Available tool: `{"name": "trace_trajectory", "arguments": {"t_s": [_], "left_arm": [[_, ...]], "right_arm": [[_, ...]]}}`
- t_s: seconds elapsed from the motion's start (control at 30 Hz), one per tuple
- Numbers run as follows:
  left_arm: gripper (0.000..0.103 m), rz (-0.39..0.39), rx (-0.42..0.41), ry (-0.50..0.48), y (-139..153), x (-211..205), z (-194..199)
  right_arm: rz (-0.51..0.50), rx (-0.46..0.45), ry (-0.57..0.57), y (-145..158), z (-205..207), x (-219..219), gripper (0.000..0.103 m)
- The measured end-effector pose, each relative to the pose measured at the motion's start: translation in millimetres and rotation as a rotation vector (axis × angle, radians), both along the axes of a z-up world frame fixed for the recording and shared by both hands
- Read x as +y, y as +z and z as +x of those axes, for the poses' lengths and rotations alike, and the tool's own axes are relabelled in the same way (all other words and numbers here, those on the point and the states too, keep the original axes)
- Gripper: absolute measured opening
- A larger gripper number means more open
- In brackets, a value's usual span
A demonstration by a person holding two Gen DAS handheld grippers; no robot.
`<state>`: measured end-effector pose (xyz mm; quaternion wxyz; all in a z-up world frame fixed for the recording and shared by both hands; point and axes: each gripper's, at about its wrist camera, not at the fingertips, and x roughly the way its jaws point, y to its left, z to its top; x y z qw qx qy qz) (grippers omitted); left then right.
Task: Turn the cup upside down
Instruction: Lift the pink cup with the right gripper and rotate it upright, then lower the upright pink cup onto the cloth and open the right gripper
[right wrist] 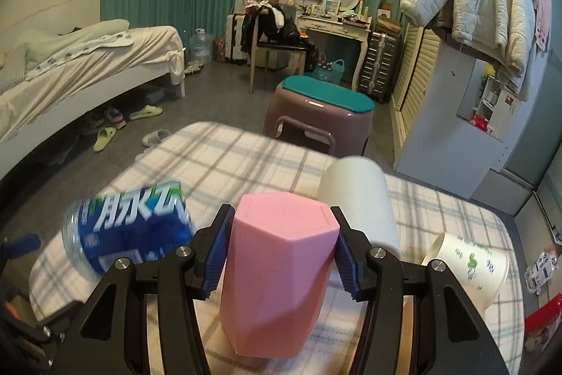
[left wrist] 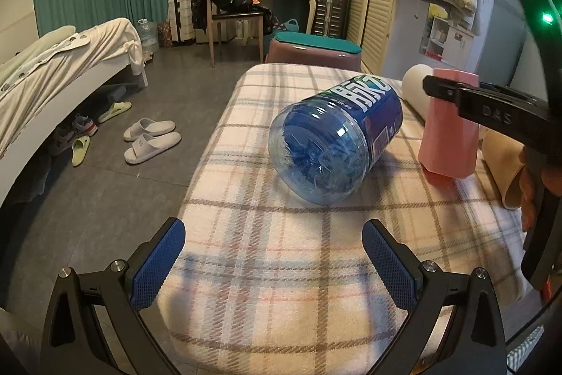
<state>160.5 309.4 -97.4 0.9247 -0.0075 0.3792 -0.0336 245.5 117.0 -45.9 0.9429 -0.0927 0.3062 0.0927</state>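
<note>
A pink faceted cup (right wrist: 277, 273) stands upside down on the plaid-covered table (right wrist: 217, 160), closed base up. My right gripper (right wrist: 281, 245) has its blue pads (right wrist: 218, 252) against both sides of the cup and is shut on it. In the left wrist view the pink cup (left wrist: 449, 132) stands at the right with the right gripper's black finger (left wrist: 467, 97) across its top. My left gripper (left wrist: 274, 266) is open and empty, low over the table's near edge, well left of the cup.
A blue plastic bottle (left wrist: 337, 143) lies on its side mid-table, left of the cup (right wrist: 130, 227). A white cup (right wrist: 358, 199) lies behind the pink one. A printed paper cup (right wrist: 467, 266) lies at the right. A purple stool (right wrist: 319, 118) stands beyond the table.
</note>
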Motion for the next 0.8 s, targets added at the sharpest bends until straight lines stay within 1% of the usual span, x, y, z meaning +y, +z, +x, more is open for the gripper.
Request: {"name": "trace_trajectory", "arguments": {"t_s": [0.13,0.4,0.57,0.8], "left_arm": [[0.103,0.001,0.004,-0.005,0,-4,0],[0.103,0.006,-0.007,-0.012,7,-11,-5],[0.103,0.017,-0.016,-0.015,12,-14,-9],[0.103,0.022,-0.036,-0.007,24,-13,-16]], "right_arm": [[0.024,0.014,-0.005,0,-12,-7,0.054],[0.031,0.031,-0.010,2,-31,-13,0.053],[0.022,0.030,-0.008,3,-35,-13,0.054],[0.039,0.044,-0.020,6,-35,-16,0.053]]}}
